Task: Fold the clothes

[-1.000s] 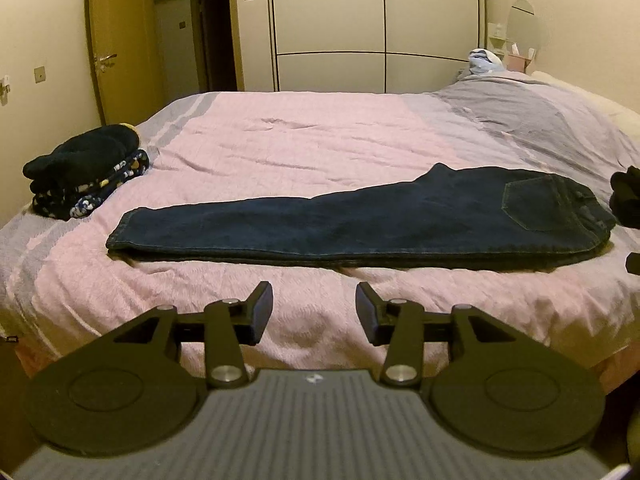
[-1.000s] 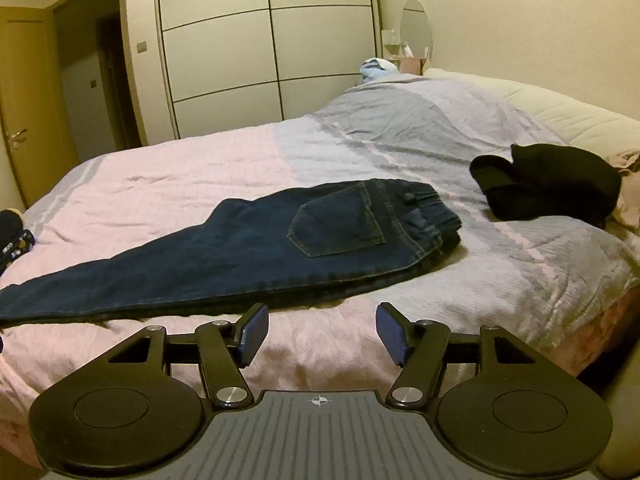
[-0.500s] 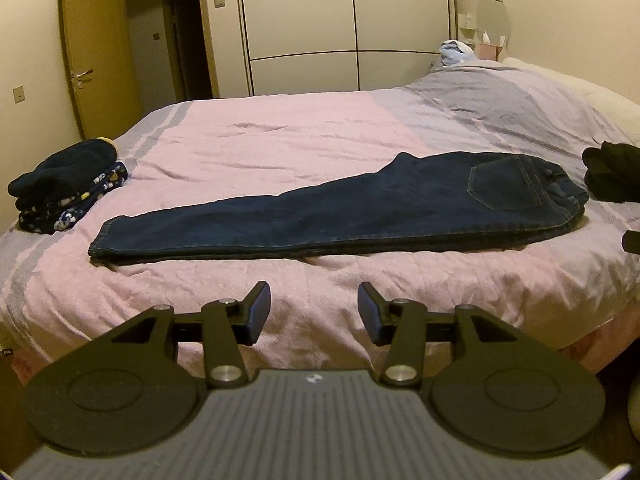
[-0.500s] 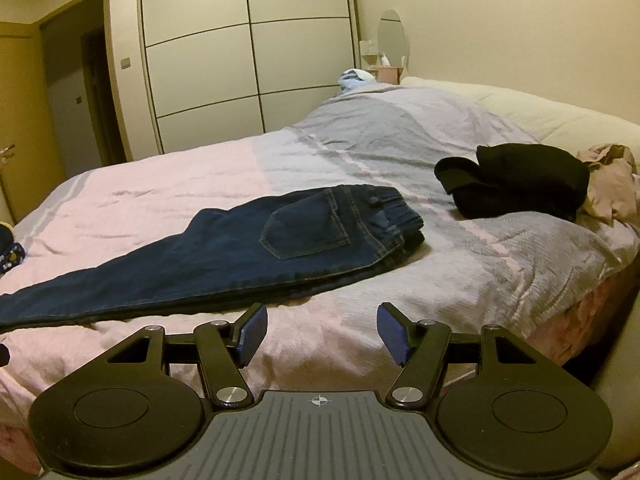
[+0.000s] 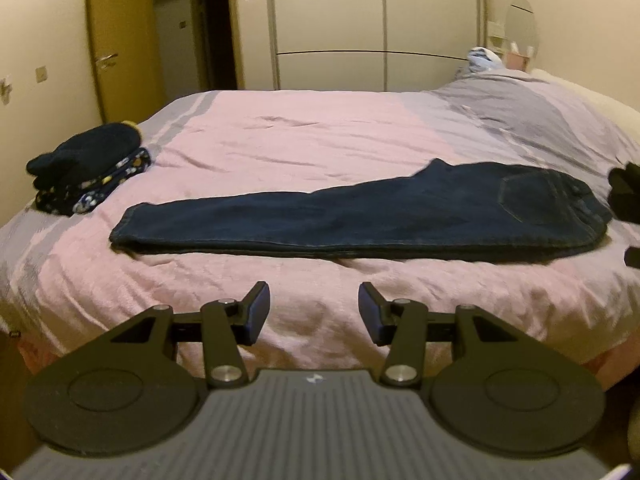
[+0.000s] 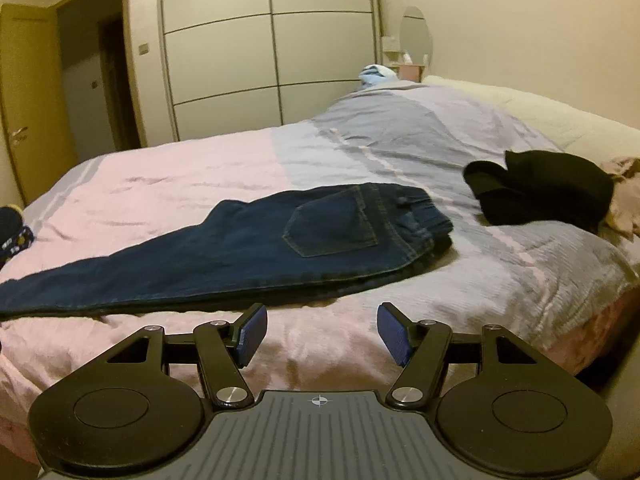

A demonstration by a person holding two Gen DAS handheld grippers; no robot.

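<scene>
Dark denim is what I have to work with: one pair of jeans (image 5: 360,216) lies along the near side of the bed (image 5: 320,136), already doubled leg over leg, hems toward my left and waistband toward my right. My left gripper (image 5: 314,312) hangs short of the bed edge with its jaws apart and empty; my right gripper (image 6: 320,334) is the same, jaws apart, holding nothing, just short of the seat of the jeans.

As I judge it, the next fold is lengthwise, hems to waistband. I would take both layers at the hem corner with the left, pin the waistband with the right, and carry the hem over low so the legs stay aligned.

Counting: one pair of jeans, one folded stack (image 5: 86,174) of two dark items at the left edge, one loose black garment (image 6: 540,192) at the right with a beige piece (image 6: 622,200) beside it.
</scene>
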